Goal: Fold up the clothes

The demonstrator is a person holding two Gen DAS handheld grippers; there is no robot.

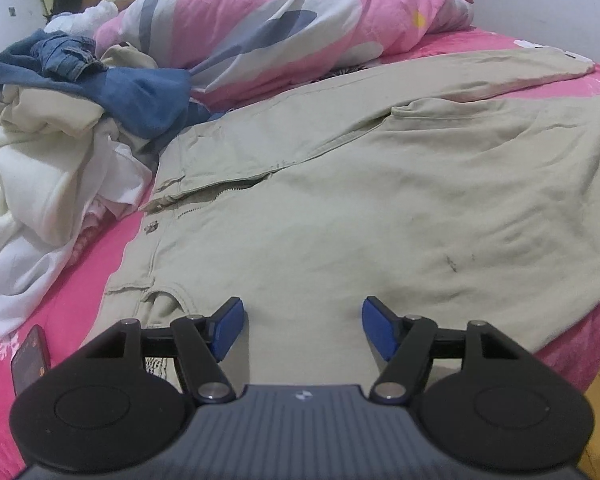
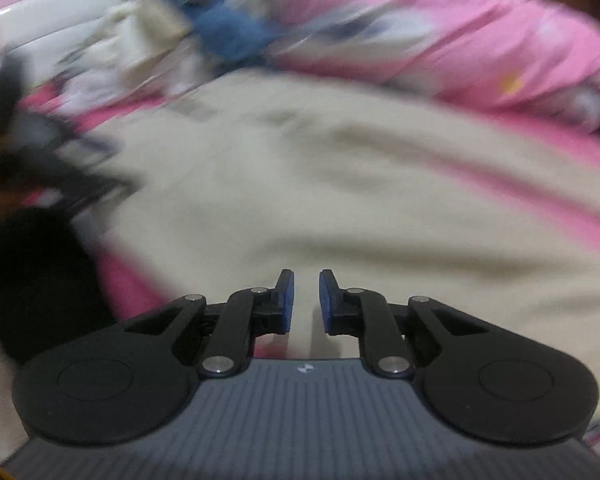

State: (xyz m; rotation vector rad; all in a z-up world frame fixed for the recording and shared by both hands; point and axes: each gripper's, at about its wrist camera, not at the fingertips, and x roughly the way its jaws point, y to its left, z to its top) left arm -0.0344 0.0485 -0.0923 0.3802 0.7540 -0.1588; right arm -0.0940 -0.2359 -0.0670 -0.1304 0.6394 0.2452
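**Folding barely begun: 1 garment laid out, heap untouched**

The beige trousers [image 1: 340,184] lie spread across the pink bed [image 1: 80,280], waistband toward the heap, legs not yet doubled over; no finished fold is visible. To their left, the pile of clothes [image 1: 60,132] waits unsorted. The left gripper [image 1: 302,326] hovers over the near edge of the trousers, jaws spread, holding nothing. The right gripper [image 2: 306,300] shows jaws nearly together with a narrow gap, nothing pinched; its view is blurred.
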